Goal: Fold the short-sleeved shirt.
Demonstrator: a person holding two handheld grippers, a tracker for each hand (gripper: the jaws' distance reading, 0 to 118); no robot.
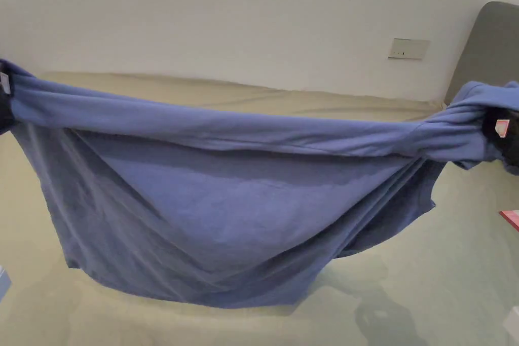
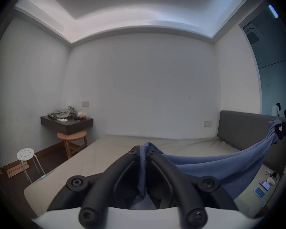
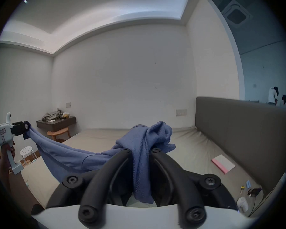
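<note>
The blue short-sleeved shirt [image 1: 238, 200] hangs stretched in the air above the bed, its top edge pulled taut from side to side and its body sagging below. My left gripper [image 1: 4, 104] is at the left edge of the head view, shut on one end of the shirt [image 2: 143, 158]. In its own view my left gripper [image 2: 143, 152] pinches the cloth between both jaws. My right gripper [image 1: 504, 134] holds the other end at the right edge. Bunched cloth [image 3: 149, 136] spills over my right gripper [image 3: 140, 150], which is shut on it.
The beige mattress [image 1: 446, 261] lies under the shirt, with a grey headboard [image 1: 489, 48] at the right. A pink-edged booklet [image 3: 223, 164] and small items [image 3: 248, 186] lie on the bed's right side. A shelf [image 2: 66, 125], wooden stool [image 2: 72, 136] and white stool [image 2: 26, 155] stand by the far wall.
</note>
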